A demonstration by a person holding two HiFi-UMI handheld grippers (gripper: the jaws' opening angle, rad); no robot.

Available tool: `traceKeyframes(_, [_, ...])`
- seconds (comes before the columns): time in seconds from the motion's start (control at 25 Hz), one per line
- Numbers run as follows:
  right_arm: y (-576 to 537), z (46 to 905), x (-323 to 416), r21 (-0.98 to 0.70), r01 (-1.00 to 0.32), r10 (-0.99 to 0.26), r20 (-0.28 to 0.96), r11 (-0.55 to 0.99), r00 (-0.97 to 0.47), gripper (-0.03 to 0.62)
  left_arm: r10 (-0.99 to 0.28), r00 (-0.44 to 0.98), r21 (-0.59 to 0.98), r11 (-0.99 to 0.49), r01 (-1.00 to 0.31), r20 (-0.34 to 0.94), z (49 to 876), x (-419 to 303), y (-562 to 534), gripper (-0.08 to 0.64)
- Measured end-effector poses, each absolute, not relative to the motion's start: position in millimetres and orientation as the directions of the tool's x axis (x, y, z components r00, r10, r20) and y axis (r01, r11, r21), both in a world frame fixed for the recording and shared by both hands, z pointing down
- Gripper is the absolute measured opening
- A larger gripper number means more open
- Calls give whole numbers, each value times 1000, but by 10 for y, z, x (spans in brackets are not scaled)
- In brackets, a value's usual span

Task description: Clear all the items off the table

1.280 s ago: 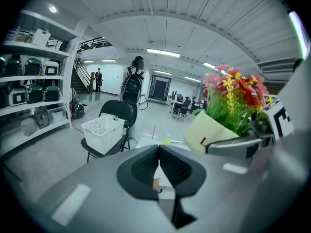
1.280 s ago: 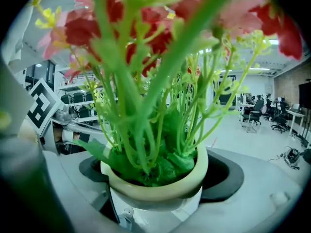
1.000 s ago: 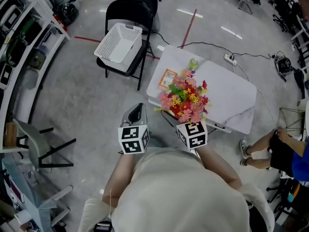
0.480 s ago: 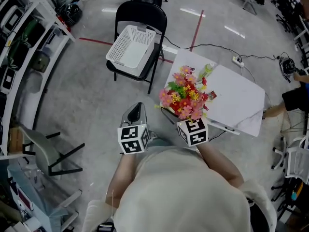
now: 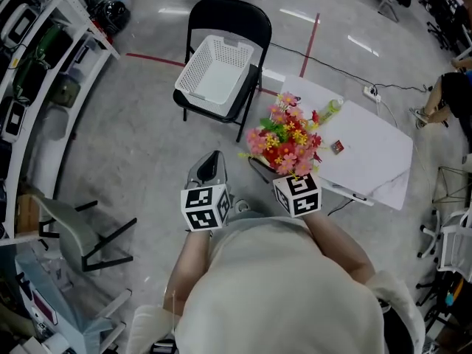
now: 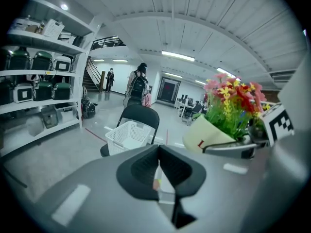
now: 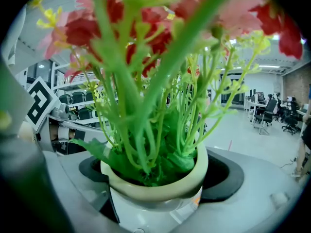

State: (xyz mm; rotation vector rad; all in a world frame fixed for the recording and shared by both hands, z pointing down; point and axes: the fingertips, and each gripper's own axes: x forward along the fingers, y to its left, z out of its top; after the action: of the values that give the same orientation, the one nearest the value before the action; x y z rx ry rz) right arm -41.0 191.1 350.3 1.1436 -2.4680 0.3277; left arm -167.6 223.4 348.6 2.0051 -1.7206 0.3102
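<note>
Right gripper (image 7: 155, 178) is clamped on the flower pot (image 7: 146, 192), at the table's (image 5: 376, 161) near-left corner. Left gripper (image 6: 159, 171) is pinched together, empty. Keep pot upright, carry far-left, lower it into the basket (image 5: 215, 71) on the chair (image 5: 228, 21) before releasing. Small red item (image 5: 336, 147) is on the table. Only legible print: red "L" on pot.
</note>
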Motion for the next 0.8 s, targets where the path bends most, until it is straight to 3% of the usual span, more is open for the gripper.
traceKeyframes(0.8, [1168,3532,-862,-48,-730,-634,458,682,-623,529,-861,145,197,-53,-979,488,3538,-2072,1628,8])
